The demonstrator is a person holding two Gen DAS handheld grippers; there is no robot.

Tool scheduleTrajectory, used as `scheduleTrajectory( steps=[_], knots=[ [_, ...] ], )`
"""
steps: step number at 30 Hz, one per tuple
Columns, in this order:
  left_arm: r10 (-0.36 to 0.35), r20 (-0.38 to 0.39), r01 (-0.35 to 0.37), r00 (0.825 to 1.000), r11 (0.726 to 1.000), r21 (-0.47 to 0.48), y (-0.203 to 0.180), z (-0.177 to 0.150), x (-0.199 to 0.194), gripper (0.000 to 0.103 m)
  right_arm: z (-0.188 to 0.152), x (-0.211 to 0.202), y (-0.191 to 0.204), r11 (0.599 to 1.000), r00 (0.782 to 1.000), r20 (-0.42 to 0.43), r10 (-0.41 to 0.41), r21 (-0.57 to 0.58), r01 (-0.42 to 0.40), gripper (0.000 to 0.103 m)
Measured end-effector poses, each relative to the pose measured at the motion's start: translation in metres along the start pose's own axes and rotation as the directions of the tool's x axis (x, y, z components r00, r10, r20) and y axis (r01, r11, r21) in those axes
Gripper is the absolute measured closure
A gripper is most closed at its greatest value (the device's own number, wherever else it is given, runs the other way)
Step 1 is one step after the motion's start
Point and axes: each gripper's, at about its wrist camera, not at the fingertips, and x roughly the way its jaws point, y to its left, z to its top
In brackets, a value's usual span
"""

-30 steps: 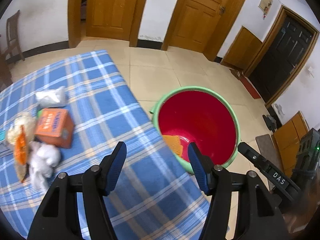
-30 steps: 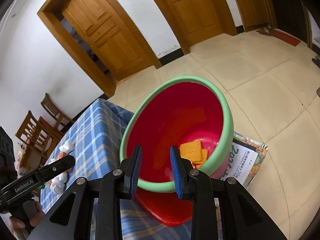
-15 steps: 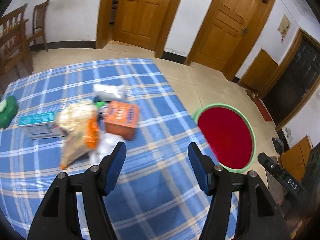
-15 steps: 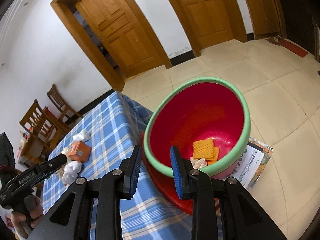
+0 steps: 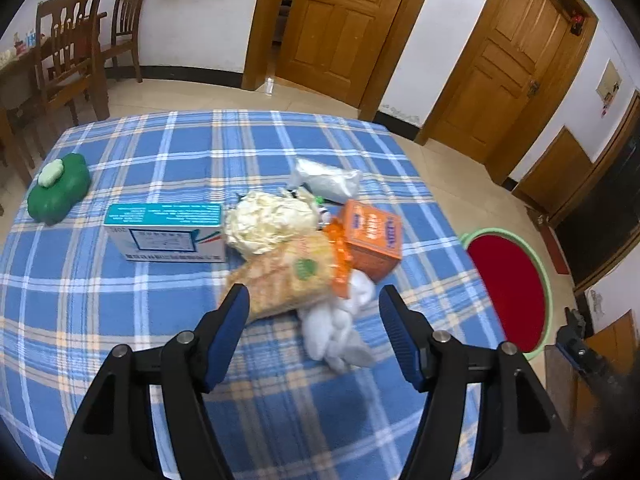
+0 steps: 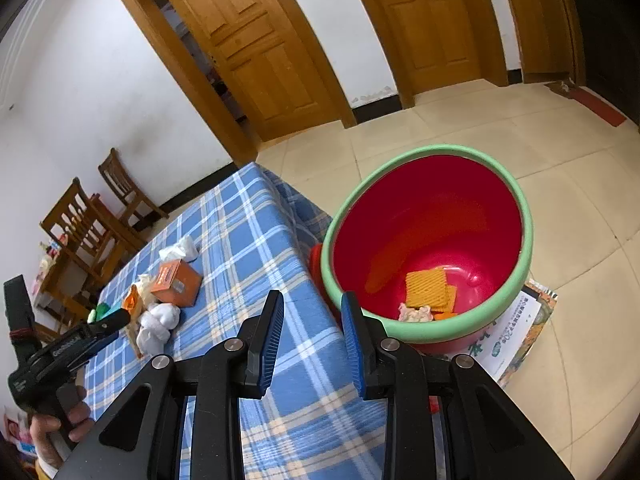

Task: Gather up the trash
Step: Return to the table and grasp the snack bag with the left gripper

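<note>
Partly done: orange wafer wrappers (image 6: 427,289) lie in the red green-rimmed plastic basin (image 6: 516,204) on the floor. Left gripper (image 5: 314,304), empty and opening, hovers above the crumpled white tissue (image 5: 338,330) on the blue plaid surface (image 5: 120,280); the pile remains. Right gripper (image 6: 312,324) is unclenched, empty.

Empty right tongs (image 6: 313,332) hover beside the red basin (image 6: 430,216) holding wrappers.
</note>
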Motion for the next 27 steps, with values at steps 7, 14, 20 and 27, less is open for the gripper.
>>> scheduleTrajectory(
  steps=[7, 14, 20, 27],
  knots=[
    [0.036, -0.004, -0.036, 0.999, 0.999, 0.041, 0.001, 0.004, 0.016, 0.034, -0.003, 0.005, 0.012, 1.0, 1.0, -0.019, -0.003, -0.022, 0.003, 0.073],
    [0.046, 0.013, -0.046, 0.999, 0.999, 0.008, 0.014, 0.009, 0.015, 0.034, -0.006, 0.011, 0.02, 0.999, 0.999, -0.041, -0.004, -0.033, 0.003, 0.073],
    [0.04, 0.054, -0.039, 0.998, 0.999, -0.024, 0.028, 0.012, 0.002, 0.034, -0.006, 0.018, 0.031, 0.998, 0.998, -0.057, 0.008, -0.059, -0.012, 0.073],
    [0.032, 0.069, -0.03, 0.997, 0.999, -0.019, 0.036, 0.013, 0.002, 0.041, -0.008, 0.026, 0.048, 0.995, 0.997, -0.078, 0.028, -0.098, -0.035, 0.073]
  ],
)
